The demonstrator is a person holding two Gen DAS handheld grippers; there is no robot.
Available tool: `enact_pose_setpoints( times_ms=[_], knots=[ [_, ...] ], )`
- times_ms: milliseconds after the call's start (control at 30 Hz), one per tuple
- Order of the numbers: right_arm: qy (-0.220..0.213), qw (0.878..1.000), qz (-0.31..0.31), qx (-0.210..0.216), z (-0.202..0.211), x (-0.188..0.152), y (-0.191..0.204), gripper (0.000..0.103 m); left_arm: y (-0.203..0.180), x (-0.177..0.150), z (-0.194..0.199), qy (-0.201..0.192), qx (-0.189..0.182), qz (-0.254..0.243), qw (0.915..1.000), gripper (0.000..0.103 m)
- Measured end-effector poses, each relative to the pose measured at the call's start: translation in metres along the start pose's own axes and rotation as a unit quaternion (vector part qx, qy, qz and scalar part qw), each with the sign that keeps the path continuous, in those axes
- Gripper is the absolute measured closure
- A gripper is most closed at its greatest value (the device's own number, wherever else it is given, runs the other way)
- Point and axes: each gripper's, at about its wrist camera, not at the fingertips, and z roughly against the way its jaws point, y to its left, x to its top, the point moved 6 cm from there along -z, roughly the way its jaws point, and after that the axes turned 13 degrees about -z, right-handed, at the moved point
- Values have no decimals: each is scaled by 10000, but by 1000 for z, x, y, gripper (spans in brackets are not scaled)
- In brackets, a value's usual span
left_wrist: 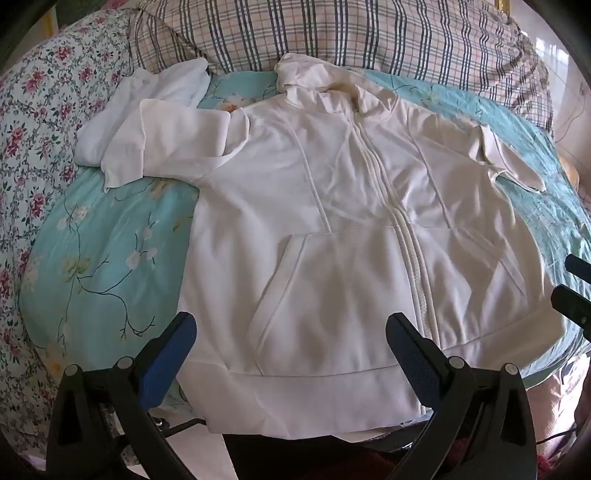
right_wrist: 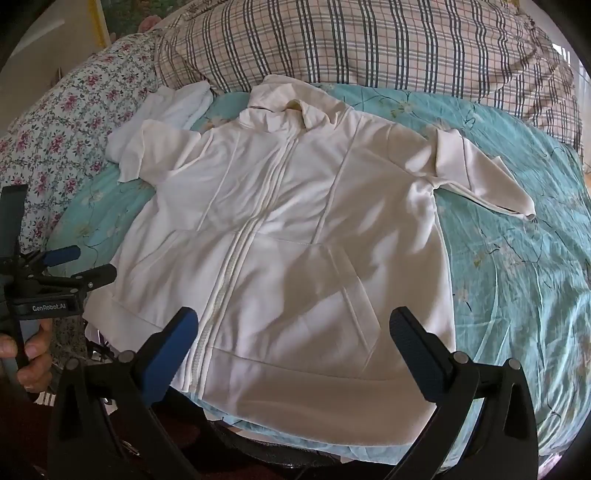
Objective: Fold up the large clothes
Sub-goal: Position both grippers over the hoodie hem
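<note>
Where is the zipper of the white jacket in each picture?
Left wrist view: the zipper runs down the white jacket right of the middle.
Right wrist view: the zipper runs down left of the middle.
Shared landmark: the checked pillow lies behind the jacket's hood in both.

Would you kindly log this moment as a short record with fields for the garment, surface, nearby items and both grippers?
garment: white zip hoodie, front up, zipped, spread flat
sleeves: both bent near the shoulders
surface: teal floral bedspread
nearby: second white garment beside the far-left sleeve; plaid quilt behind
left gripper: open, over the hem, holding nothing
right gripper: open, over the hem, holding nothing
</note>
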Motion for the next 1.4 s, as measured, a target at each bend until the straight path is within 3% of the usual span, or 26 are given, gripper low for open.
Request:
enact_pose_setpoints(
  times_ms=[567, 967, 1167, 1300, 1400],
  knots=[
    [8, 10000, 7, 9, 0, 0, 1, 0, -5, 3, -1, 20, -63, -32, 10000, 0],
    [-29, 9999, -37, 91, 0, 1, 2, 0, -5, 4, 1, -221, -383, 192, 9988, 0],
    [-52, 9999, -70, 97, 2, 3, 1, 0, -1, 8, -5, -111, -17, -150, 9998, 0],
    [-24, 10000, -56, -72, -9, 11, -11, 0, 0, 22, -9, -552, 227, -211, 9980, 0],
    [-139, 9998, -120, -102, -13, 25, -22, 0, 5, 30, -18, -474, 93, -60, 9988, 0]
  ],
)
